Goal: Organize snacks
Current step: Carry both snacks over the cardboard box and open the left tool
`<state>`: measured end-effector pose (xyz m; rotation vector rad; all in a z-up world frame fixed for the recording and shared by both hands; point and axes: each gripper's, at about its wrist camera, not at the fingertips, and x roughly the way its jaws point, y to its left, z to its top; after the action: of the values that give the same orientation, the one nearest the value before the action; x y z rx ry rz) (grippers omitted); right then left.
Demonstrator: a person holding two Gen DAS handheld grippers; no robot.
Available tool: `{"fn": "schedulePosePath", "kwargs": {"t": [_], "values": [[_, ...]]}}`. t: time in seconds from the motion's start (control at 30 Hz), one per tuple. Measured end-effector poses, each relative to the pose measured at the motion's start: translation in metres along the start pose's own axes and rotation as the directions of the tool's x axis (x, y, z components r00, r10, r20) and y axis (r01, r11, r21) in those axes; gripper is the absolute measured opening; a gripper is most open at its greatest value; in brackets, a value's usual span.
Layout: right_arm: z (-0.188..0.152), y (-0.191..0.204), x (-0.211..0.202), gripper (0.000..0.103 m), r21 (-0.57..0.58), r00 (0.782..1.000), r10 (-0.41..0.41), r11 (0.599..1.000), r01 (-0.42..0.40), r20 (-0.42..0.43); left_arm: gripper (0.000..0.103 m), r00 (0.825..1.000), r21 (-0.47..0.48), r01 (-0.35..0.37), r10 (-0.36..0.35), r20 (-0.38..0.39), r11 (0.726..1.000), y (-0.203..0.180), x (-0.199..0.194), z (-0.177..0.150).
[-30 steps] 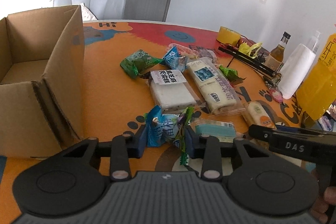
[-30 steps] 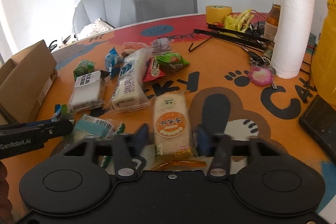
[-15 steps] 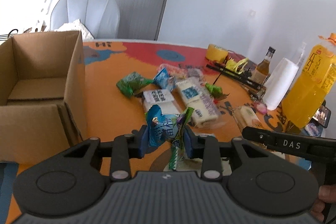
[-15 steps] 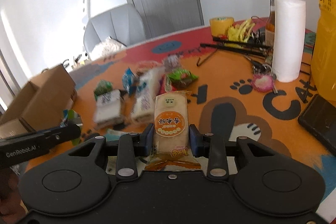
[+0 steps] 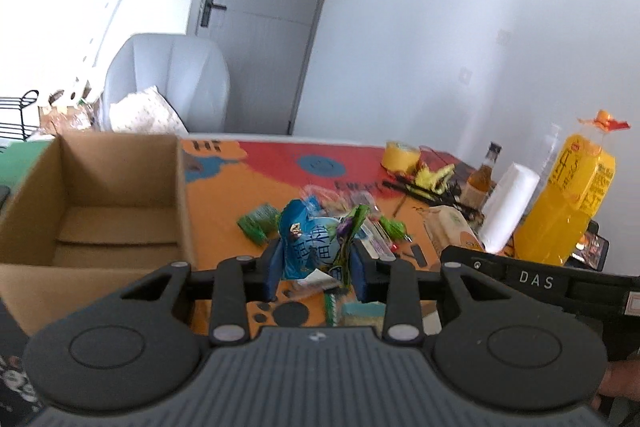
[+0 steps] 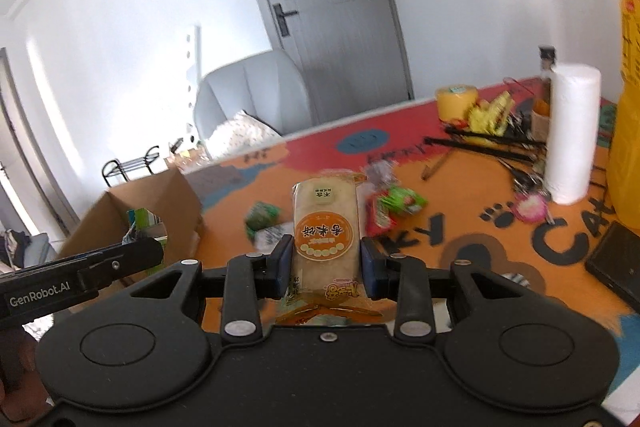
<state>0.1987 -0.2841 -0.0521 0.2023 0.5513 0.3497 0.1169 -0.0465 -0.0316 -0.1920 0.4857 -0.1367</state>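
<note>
My left gripper (image 5: 316,269) is shut on a blue snack packet (image 5: 306,241) with a green-purple wrapper pinched beside it, held above the table. The open cardboard box (image 5: 120,195) stands to its left; inside I see only its bare bottom. My right gripper (image 6: 325,265) is shut on a long rice-cake pack with an orange label (image 6: 325,223), also lifted above the table. The box shows at the left in the right wrist view (image 6: 160,203). Several loose snacks (image 6: 394,205) lie on the orange table (image 6: 440,227) beyond both grippers.
A paper towel roll (image 6: 572,135), a big yellow juice bottle (image 5: 568,203), a brown glass bottle (image 5: 480,175), a yellow tape roll (image 6: 456,103) and black hangers (image 6: 488,143) crowd the table's right. A dark phone (image 6: 616,263) lies at the right edge. A grey chair (image 5: 168,83) stands behind.
Both grippers have risen from the table with their snacks. The right one closed on the rice-cake pack and lifted it; the left lifted the blue packet, with the box now lower in view.
</note>
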Motion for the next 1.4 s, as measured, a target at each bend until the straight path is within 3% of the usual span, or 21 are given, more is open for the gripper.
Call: {"fn": "schedulePosePath", "kwargs": {"t": [0.27,0.73,1.4], "values": [[0.008,0.036,0.002,0.033,-0.022,0.997,0.068,0.997,-0.067,0.021,0.034,0.997,-0.023,-0.058,0.059,0.043,0.998,0.028,-0.027,0.011],[0.015,0.089,0.024,0.033,-0.046,0.983,0.182,0.982,-0.182,0.000,0.034,0.985,-0.067,-0.160,0.164,0.053,0.985,0.077,-0.044,0.020],[0.014,0.147,0.067,0.033,-0.077,0.958,0.278,0.956,-0.283,-0.065,0.036,0.963,-0.149,-0.270,0.270,-0.020,0.951,0.138,-0.017,0.032]]}}
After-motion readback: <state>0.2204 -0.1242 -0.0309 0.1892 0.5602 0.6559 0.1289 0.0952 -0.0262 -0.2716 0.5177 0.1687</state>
